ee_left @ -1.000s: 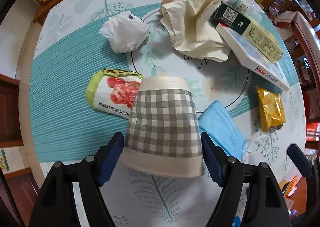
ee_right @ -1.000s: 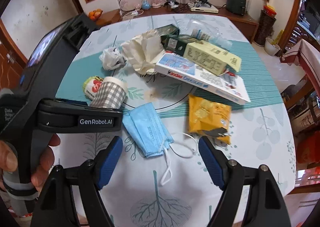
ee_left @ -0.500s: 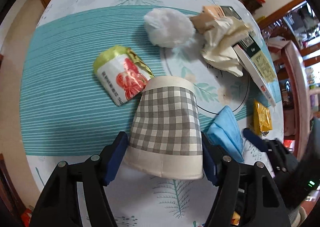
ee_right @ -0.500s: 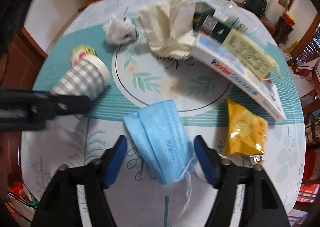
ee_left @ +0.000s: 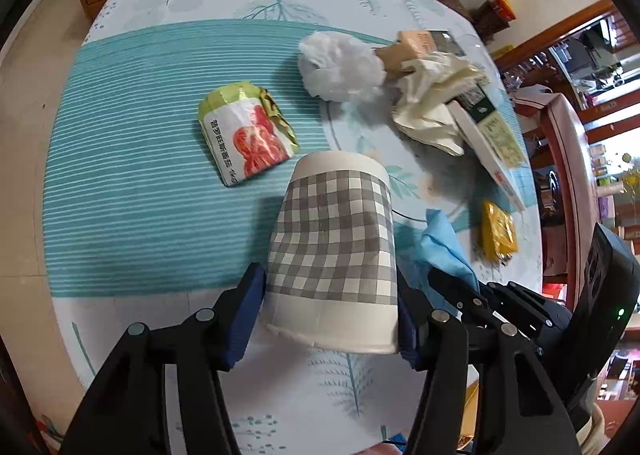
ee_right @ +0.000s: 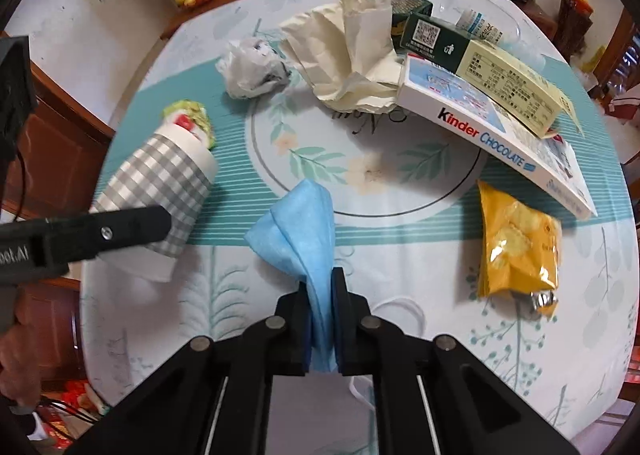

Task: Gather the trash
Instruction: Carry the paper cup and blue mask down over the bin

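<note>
A grey-checked paper cup point(ee_left: 332, 239) lies on its side on the round table point(ee_left: 140, 215). My left gripper point(ee_left: 326, 319) is closing on its wide end, and both blue pads point(ee_left: 246, 311) touch the cup's sides. In the right wrist view the same cup point(ee_right: 160, 191) shows at the left with a left finger across it. My right gripper point(ee_right: 321, 319) is shut on a blue face mask point(ee_right: 300, 227), which is pinched into a fold and rises off the cloth. Its white ear loop point(ee_right: 400, 305) trails on the table.
A tomato-print wrapper point(ee_left: 248, 135) lies just beyond the cup. Farther back are a crumpled white bag point(ee_left: 340, 67), cream paper point(ee_right: 348, 55), a Kinder chocolate box point(ee_right: 492, 127) and a green carton point(ee_right: 480, 51). A yellow snack packet point(ee_right: 516, 247) lies to the right.
The right gripper came down and shut on the blue mask, bunching it up. The left jaws narrowed onto the checked cup while the left view swung round to the left.
</note>
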Demonstrator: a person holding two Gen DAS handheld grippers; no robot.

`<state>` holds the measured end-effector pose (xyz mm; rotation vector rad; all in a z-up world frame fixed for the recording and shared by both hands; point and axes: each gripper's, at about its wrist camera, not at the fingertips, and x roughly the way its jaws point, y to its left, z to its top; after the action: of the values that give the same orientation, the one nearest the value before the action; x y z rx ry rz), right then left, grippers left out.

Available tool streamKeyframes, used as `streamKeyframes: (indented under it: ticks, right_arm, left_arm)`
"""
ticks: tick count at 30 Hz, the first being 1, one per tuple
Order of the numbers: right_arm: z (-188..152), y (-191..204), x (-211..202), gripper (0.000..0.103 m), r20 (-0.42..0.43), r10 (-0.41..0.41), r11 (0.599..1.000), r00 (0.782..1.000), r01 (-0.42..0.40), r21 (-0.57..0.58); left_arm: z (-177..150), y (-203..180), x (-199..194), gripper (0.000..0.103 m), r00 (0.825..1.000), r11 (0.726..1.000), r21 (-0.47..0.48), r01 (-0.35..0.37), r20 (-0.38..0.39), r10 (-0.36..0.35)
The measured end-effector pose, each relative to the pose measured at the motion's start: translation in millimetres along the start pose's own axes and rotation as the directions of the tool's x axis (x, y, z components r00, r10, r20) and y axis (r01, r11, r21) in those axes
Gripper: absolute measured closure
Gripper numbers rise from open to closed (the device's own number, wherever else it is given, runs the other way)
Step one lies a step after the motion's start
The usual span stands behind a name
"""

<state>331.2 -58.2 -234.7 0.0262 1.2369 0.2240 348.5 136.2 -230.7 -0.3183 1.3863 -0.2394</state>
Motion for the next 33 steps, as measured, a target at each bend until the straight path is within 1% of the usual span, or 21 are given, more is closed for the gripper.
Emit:
streamKeyframes:
  ticks: [3,7,13,16,20,25,29,33]
  right_arm:
    - [-6.2,3.1,-18.0,0.096,0.032,0.022,1.000,0.999,-0.022,0.003]
    - [-16.5,-3.0,-48.1,0.096,0.075,0.061,0.998,0.995,-0.062,0.014]
    - [-32.9,-7.3,-94.9,0.096,0.138,0.124,0.992,0.983,-0.123,-0.018]
    - [-50.9,-11.9,-120.5,0.096,0.167,0.153,0.988,0.974,-0.147,-0.050]
    - [-82.6,-19.0,-154.7,0.096,0.198,0.191,0.979,0.961,-0.171,-0.112]
    - [-125.5,-33.1,-179.8,0.096,0.190,0.241,0.964,0.952,-0.214,-0.156]
    - [-160.4,-45.0,-190.9,0.096,0.163,0.266,0.955,0.950,-0.237,-0.179]
    - [-193.3,-59.5,-193.4,0.096,0.126,0.293,0.949,0.948,-0.272,-0.163]
  left_arm:
    - [-11.2,-12.1,-13.0,0.046,1.000,1.000,0.021,-0.009,0.027,0.008]
    - [-26.6,-27.7,-32.0,0.046,0.998,0.999,0.042,-0.030,0.064,0.028]
    - [-65.1,-52.1,-73.3,0.046,0.986,0.996,0.057,-0.073,0.157,0.064]
    - [-92.5,-68.6,-92.8,0.046,0.975,0.995,0.046,-0.088,0.207,0.076]
    - [-141.1,-97.1,-112.1,0.046,0.958,0.993,0.033,-0.113,0.269,0.100]
    - [-199.2,-131.9,-117.7,0.046,0.943,0.991,0.006,-0.132,0.308,0.124]
    - [-241.9,-153.7,-113.8,0.046,0.938,0.990,-0.020,-0.143,0.317,0.142]
    - [-278.5,-172.1,-106.4,0.046,0.936,0.986,-0.033,-0.161,0.310,0.164]
